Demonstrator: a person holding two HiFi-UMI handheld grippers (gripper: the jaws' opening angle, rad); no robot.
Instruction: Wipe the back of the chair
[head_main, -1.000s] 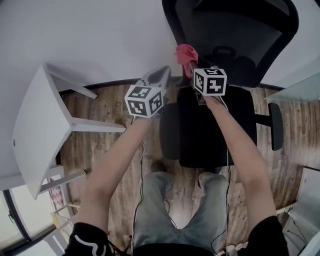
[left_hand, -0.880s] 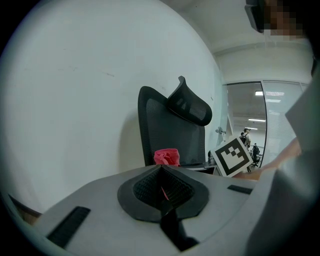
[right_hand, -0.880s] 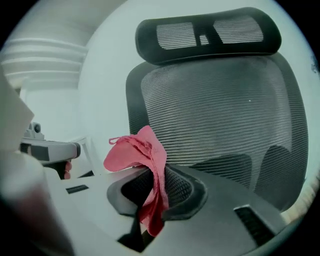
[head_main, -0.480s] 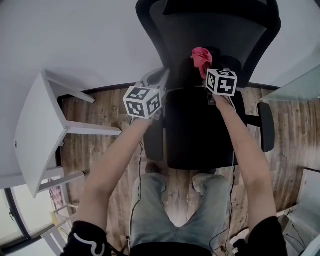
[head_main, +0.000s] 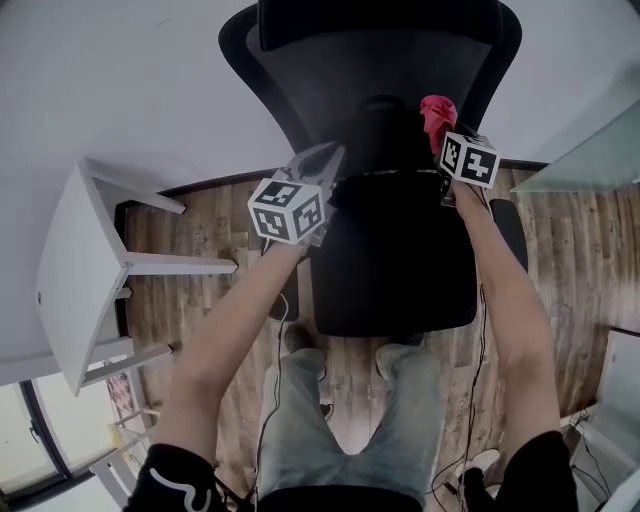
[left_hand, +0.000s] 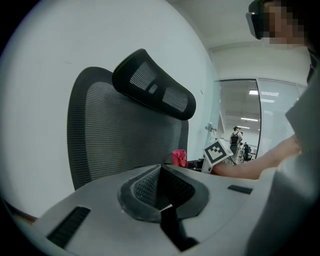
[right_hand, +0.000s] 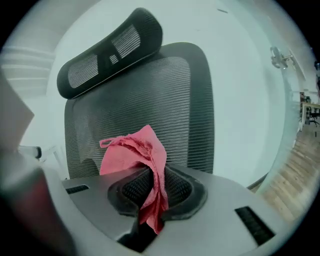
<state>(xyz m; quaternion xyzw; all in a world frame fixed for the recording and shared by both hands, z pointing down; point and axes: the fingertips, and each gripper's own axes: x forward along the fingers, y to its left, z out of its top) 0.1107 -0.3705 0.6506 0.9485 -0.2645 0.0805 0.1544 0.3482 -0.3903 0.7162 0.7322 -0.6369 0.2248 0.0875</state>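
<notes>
The wiping looks barely begun, if begun at all: the cloth (right_hand: 135, 152) is brought up to the chair (head_main: 395, 260), but no view shows it pressed flat on the mesh. The right tongs (right_hand: 150, 195) are clamped on this pink cloth, most of which bunches up above the pads while a tail hangs down between them. In the head view the right tongs (head_main: 440, 135) hold the cloth (head_main: 436, 112) before the lower right part of the backrest (head_main: 330, 80), just above the far edge of the seat. From the right gripper view the cloth stands right in front of the backrest (right_hand: 160, 100), very near it, though I cannot tell whether they touch. The left tongs (left_hand: 160, 185) are closed on nothing, their pads together. They hover at the left side of the chair, near the backrest (left_hand: 115, 135) but apart from it. In the head view the left tongs (head_main: 325, 155) sit over the seat's far left corner. So, as I judge it, the whole broad mesh and the headrest (head_main: 375, 18) are left to wipe, with strokes needed across and upward from the low right spot. By count there is one chair with one backrest and one headrest, one cloth, two tongs, and one white counter (head_main: 70, 270) well off to the left on the wooden floor (head_main: 200, 220).
</notes>
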